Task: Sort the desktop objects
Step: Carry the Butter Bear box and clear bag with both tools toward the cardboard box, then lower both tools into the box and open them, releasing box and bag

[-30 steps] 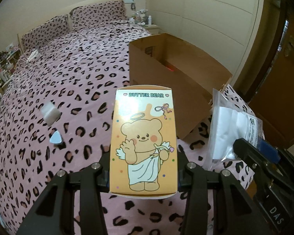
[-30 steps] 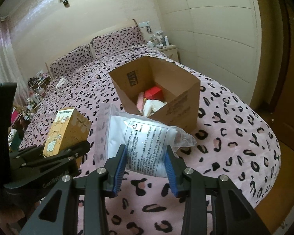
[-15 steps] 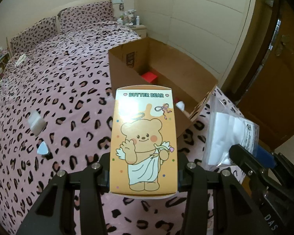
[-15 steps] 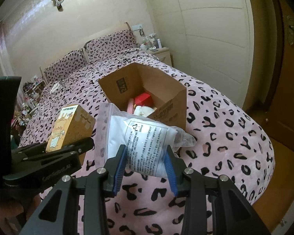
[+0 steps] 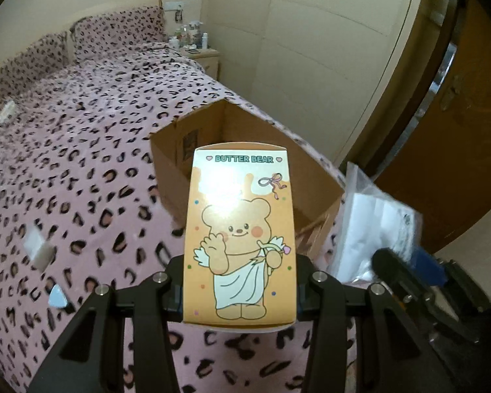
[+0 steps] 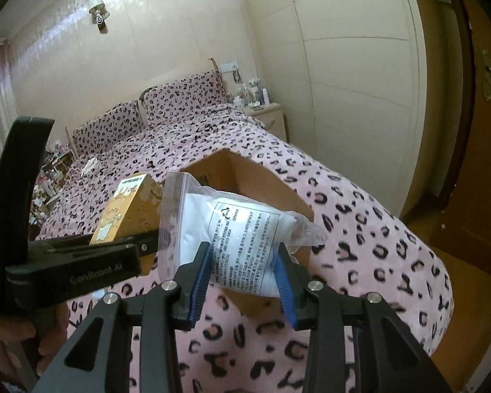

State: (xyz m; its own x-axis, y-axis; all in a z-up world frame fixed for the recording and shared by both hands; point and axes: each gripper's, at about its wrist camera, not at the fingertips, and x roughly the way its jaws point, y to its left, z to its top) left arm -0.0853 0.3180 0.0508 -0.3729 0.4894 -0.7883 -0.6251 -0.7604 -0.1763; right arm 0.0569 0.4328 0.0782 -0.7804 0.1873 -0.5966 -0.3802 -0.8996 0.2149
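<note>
Carrying both loads closer than a second ago, we bring the Butter Bear box [image 5: 239, 239], clamped in the left gripper [image 5: 239, 290] fingers, and the plastic bag [image 6: 242, 245], clamped in the right gripper [image 6: 244, 278] fingers, before the cardboard box [image 5: 245, 137] at twelve o'clock on the bed [image 5: 81, 163], so dropping them in seems next.

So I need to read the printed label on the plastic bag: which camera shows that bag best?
The right wrist view: the plastic bag faces the camera, centred between the right gripper's fingers, print visible. The left wrist view shows it only blurred, side-on at the right edge.
</note>
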